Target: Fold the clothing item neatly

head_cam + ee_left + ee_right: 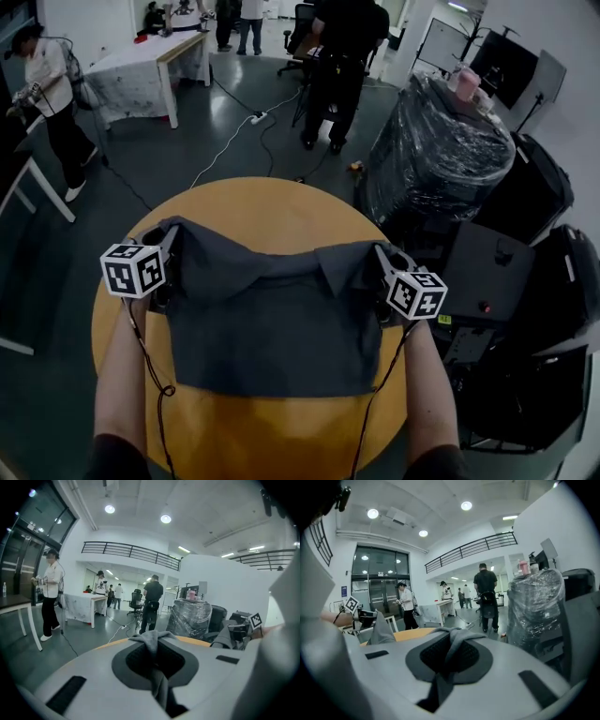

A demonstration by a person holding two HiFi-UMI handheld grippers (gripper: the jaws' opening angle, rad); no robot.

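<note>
A dark grey shirt (272, 319) lies spread over a round wooden table (272, 202), its collar edge raised toward the far side. My left gripper (172, 246) is shut on the shirt's far left corner, and my right gripper (382, 262) is shut on its far right corner. In the left gripper view a bunched fold of grey fabric (152, 641) is pinched in the left gripper (155, 654). The right gripper view shows another fold of grey cloth (457, 637) clamped in the right gripper (449, 654). The stretch of shirt between the grippers sags slightly.
A bulky bundle wrapped in black film (436, 155) and black cases (487, 272) stand close to the table's right side. A person in black (337, 66) stands beyond the table, near cables on the floor (234, 131). A covered white table (150, 61) and another person (47, 84) are far left.
</note>
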